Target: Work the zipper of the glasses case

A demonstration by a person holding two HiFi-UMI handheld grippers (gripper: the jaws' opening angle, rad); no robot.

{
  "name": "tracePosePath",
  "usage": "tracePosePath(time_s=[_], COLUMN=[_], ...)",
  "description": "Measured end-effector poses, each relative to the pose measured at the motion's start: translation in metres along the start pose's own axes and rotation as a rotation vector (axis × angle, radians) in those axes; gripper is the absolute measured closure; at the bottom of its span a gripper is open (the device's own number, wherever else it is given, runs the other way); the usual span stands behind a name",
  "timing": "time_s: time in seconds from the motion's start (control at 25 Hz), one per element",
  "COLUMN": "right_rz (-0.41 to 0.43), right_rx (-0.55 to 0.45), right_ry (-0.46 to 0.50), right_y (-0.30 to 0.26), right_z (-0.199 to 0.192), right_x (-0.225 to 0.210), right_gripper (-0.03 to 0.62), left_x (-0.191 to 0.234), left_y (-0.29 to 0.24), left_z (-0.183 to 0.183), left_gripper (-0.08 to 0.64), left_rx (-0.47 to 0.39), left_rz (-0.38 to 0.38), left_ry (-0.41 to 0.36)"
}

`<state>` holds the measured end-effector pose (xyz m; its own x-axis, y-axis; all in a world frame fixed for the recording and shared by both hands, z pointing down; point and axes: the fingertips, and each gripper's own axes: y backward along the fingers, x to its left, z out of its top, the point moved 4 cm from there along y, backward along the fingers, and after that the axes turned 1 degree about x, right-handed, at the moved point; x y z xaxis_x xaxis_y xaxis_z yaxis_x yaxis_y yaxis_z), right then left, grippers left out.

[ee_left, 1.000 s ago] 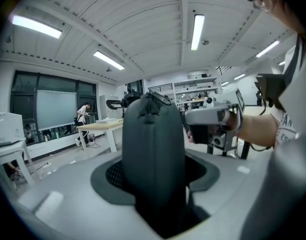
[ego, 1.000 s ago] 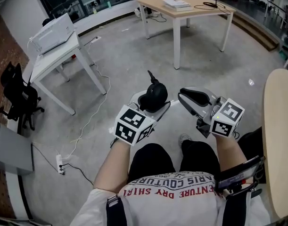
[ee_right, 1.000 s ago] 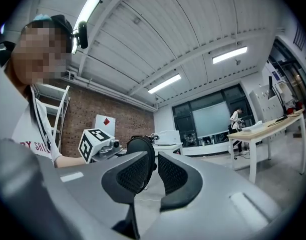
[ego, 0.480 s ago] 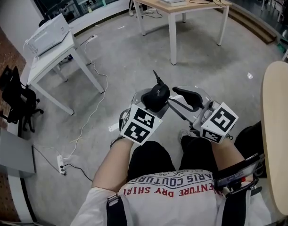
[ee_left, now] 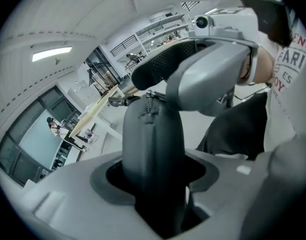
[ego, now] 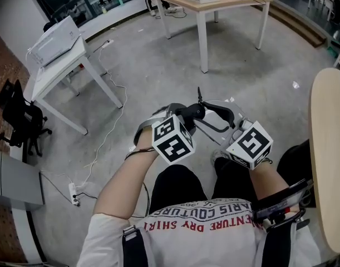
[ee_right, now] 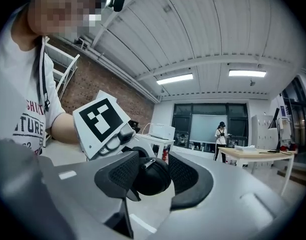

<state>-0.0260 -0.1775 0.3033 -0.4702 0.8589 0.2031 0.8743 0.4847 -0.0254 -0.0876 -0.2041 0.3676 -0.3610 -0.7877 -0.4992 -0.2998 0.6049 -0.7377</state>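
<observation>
Left hand-held gripper (ego: 182,117) lowered, rolled; clamped on glasses case (ego: 190,113). Right hand-held gripper (ee_right: 151,173): jaws just opened, case end between, ungripped. Zipper (ee_left: 147,101) looks closed; work remaining.

The head view looks steeply down from above, each gripper view closely along its own jaws, all sharing the glasses case (ego: 187,114).

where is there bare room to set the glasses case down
Bare concrete floor between the white desk and the wooden table; the round tabletop at right looks bare. Crowded: the desk's back, under a white box.
</observation>
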Motion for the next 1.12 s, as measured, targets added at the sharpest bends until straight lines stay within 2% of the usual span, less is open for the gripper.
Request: tracePosePath(time_s=[0.16,0.28,0.4,0.52,0.72,0.88,1.04,1.12], right_rz=[-0.012,-0.019,-0.004,0.034,0.031,0.035,0.072,0.096], right_rx=[0.014,0.012,0.005,0.011,0.020,0.011,-0.006,-0.026], right_ry=[-0.017,-0.027,-0.056,-0.067,-0.060,-0.133,-0.206,-0.275], right_y=[0.002,0.003,0.005,0.002,-0.001,0.001,0.001,0.002], right_z=[-0.006,-0.007,-0.009,-0.014,-0.020,-0.025,-0.029,-0.028], right_x=[-0.007,-0.009,-0.008,-0.001,0.001,0.000,0.000,-0.001], right_gripper=[0.411,0.424,0.491,0.495,0.522,0.561,0.566,0.566], left_x=[-0.001,0.001,0.003,0.005,0.008,0.009,0.010,0.011], left_y=[0.000,0.001,0.003,0.002,0.000,-0.002,-0.004,-0.003], left_z=[-0.003,-0.006,-0.009,-0.011,-0.014,-0.015,-0.015,-0.015], left_gripper=[0.305,0.305,0.305,0.305,0.305,0.305,0.305,0.305], left_rx=[0.018,0.027,0.032,0.052,0.098,0.123,0.133,0.129], left_rz=[-0.047,-0.054,-0.033,0.011,0.057,0.104,0.128,0.134], left_ry=[-0.015,-0.025,-0.043,-0.094,-0.169,-0.228,-0.252,-0.258])
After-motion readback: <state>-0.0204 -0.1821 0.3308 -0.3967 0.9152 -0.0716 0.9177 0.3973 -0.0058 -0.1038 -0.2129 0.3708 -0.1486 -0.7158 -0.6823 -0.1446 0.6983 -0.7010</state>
